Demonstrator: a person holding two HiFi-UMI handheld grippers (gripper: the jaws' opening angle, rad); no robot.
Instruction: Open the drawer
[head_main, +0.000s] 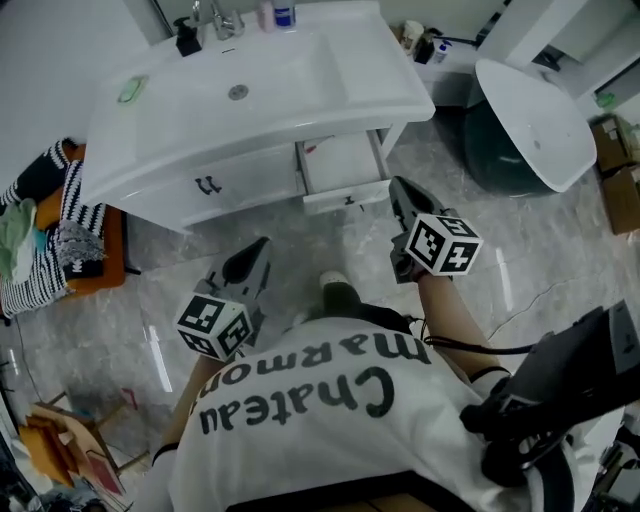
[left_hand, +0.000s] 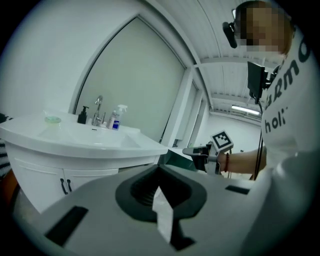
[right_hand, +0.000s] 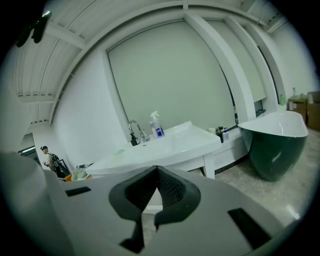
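Note:
The white vanity carries a basin, and its right-hand drawer stands pulled out, with the front panel toward me. My right gripper hangs just in front of that panel, apart from it, jaws shut and empty. Lower left, my left gripper is off the cabinet, jaws together with nothing in them. The left gripper view shows the left gripper level with the basin edge and the right gripper beyond it. From the right gripper I see the vanity ahead; the drawer is hidden behind its jaws.
A dark green bathtub stands to the right of the vanity. Left of it, a pile of striped laundry lies on an orange stool. A faucet, a spray bottle and a soap dispenser line the basin's back edge. Wooden pieces lie at bottom left.

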